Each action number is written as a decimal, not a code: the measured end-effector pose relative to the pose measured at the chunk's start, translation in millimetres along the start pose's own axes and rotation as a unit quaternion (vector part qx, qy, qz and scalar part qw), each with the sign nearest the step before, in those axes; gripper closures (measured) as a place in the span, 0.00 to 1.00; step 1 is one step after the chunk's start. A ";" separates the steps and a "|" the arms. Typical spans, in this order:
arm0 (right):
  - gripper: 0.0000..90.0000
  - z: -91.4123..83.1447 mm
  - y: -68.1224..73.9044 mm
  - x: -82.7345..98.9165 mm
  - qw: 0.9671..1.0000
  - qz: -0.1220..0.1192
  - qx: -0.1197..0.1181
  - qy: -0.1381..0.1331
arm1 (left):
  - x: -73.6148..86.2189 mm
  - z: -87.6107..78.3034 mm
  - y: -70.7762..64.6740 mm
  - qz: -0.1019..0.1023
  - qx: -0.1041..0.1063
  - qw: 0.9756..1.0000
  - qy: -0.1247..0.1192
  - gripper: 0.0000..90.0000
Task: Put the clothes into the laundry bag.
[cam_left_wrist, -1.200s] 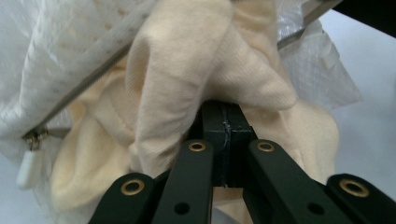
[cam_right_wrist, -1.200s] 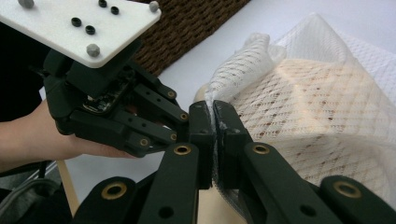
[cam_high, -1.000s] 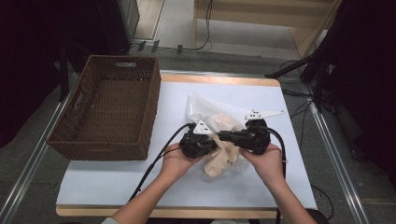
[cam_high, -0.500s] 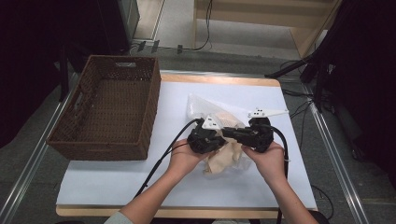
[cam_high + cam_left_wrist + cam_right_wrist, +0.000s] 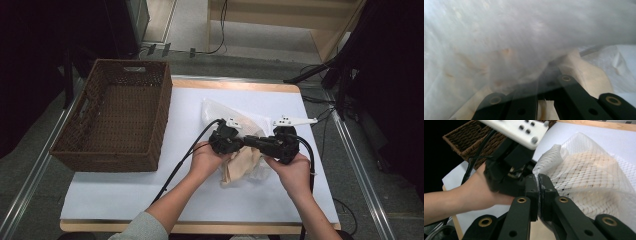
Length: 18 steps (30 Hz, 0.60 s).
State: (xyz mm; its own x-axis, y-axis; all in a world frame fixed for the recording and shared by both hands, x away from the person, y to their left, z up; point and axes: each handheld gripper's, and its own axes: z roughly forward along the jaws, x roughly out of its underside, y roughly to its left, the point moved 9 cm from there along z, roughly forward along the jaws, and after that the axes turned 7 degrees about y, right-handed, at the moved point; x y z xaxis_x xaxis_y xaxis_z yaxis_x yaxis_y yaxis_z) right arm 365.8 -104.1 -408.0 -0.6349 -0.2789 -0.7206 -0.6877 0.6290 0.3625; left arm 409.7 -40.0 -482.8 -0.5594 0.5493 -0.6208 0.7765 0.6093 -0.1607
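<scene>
Both claws are pinched shut: right gripper [image 5: 538, 192] nips the mesh bag [image 5: 584, 170] edge, left gripper [image 5: 226, 140] close opposite holds the beige cloth [image 5: 242, 162], which runs from them toward the person, mid-table.

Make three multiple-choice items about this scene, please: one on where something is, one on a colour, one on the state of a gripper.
1. Where does the wicker basket stand on the table?
A. at its left side
B. at its right side
C. on the mesh bag

2. What colour is the cloth in the mesh bag?
A. blue
B. beige
C. black

3. How are the jaws of the right gripper?
A. wide open
B. shut on the mesh bag
C. shut on the basket rim

Answers:
1 A: in the high view the basket is left of both hands.
2 B: pale beige fabric shows through the white netting.
3 B: in the right gripper view the two jaws pinch the netting between them.
</scene>
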 end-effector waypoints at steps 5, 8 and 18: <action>0.98 -0.4 1.0 3.1 1.000 -0.004 0.005 0.004 | -7.0 -3.8 14.8 -0.021 -0.011 1.000 -0.008 1.00; 0.98 -1.4 0.0 3.5 1.000 -0.002 0.005 0.003 | -10.3 -6.3 20.9 -0.020 -0.019 1.000 -0.008 1.00; 0.98 3.7 -10.0 8.9 1.000 0.000 0.019 0.012 | -5.4 -10.5 18.2 -0.022 0.008 1.000 0.000 1.00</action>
State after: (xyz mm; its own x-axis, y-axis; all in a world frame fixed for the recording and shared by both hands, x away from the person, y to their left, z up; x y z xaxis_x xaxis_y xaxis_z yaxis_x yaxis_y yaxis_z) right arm 368.4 -110.1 -420.2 -0.6428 -0.2962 -0.7065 -0.6743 0.6563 0.3384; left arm 423.8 -25.9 -474.2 -0.5940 0.5219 -0.6122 0.7553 0.6239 -0.2010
